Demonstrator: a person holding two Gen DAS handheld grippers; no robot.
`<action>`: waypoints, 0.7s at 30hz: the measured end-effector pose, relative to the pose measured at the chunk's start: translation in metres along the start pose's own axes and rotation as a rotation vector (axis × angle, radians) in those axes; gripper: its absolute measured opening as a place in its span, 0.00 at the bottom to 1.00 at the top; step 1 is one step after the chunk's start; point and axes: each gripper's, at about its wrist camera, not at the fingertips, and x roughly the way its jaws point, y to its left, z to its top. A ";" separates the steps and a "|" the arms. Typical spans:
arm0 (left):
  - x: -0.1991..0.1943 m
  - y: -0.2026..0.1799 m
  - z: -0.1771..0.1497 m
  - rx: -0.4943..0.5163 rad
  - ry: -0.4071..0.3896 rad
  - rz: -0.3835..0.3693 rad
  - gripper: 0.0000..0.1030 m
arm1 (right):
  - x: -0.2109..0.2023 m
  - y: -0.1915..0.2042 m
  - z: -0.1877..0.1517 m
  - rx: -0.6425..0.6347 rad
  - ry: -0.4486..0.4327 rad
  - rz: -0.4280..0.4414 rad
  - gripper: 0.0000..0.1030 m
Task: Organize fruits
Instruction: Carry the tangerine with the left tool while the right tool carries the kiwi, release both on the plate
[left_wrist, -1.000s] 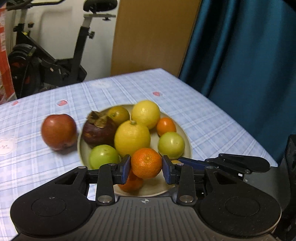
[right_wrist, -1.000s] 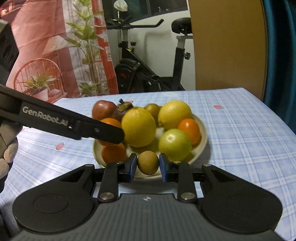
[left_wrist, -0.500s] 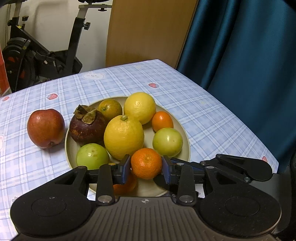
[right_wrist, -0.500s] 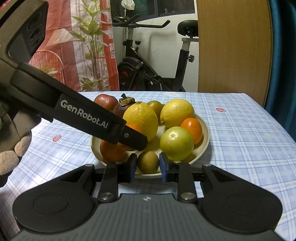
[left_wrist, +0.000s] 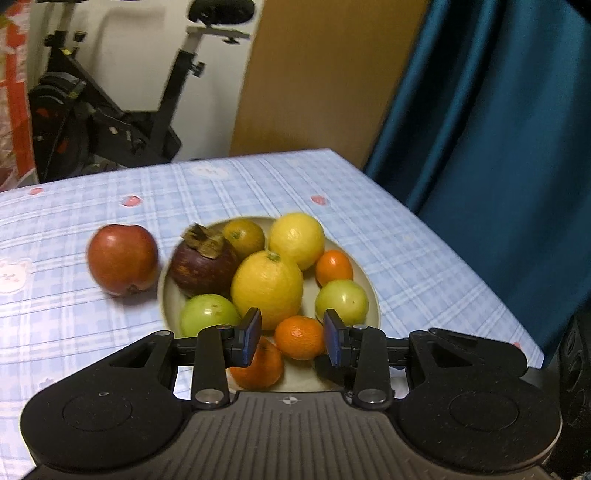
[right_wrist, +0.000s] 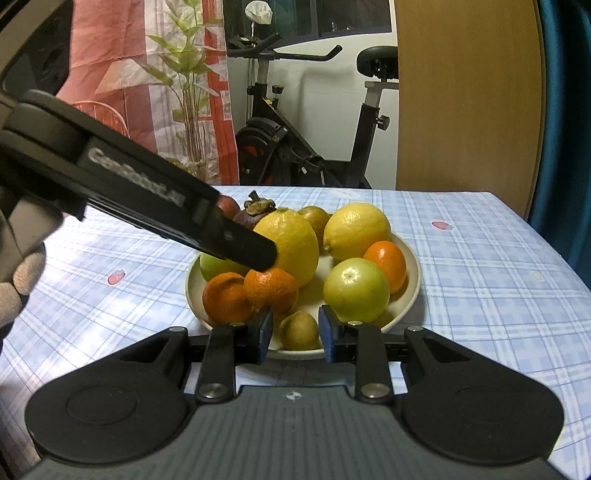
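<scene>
A cream plate (right_wrist: 413, 273) holds lemons, green fruits, small oranges and a mangosteen (left_wrist: 205, 264). A red apple (left_wrist: 123, 260) lies on the cloth left of it. My left gripper (left_wrist: 292, 338) hovers over the plate's near side. The mandarin (left_wrist: 300, 338) shows between its pads with a gap on the left. In the right wrist view this mandarin (right_wrist: 271, 290) rests on another orange, just under the left finger (right_wrist: 240, 240). My right gripper (right_wrist: 296, 334) brackets a small brown fruit (right_wrist: 299, 330) lying inside the near rim, with slim gaps at its pads.
The table has a blue checked cloth (left_wrist: 74, 314); its right edge (left_wrist: 461, 266) runs beside a teal curtain (left_wrist: 498, 147). An exercise bike (right_wrist: 314, 147) and a wooden panel (right_wrist: 461, 92) stand behind the table. A gloved hand (right_wrist: 18, 288) holds the left gripper.
The mandarin has left the left pads and now sits on the plate, while the left gripper has lifted a little. The brown fruit has sunk slightly between the right pads.
</scene>
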 end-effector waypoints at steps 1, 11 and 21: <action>-0.005 0.003 -0.001 -0.019 -0.015 0.008 0.38 | -0.002 0.000 0.001 0.000 -0.008 0.000 0.29; -0.043 0.020 -0.012 -0.084 -0.099 0.119 0.38 | -0.006 0.003 0.003 -0.001 -0.031 0.010 0.34; -0.065 0.045 -0.011 -0.204 -0.123 0.127 0.49 | -0.007 0.008 0.008 0.003 -0.037 0.036 0.35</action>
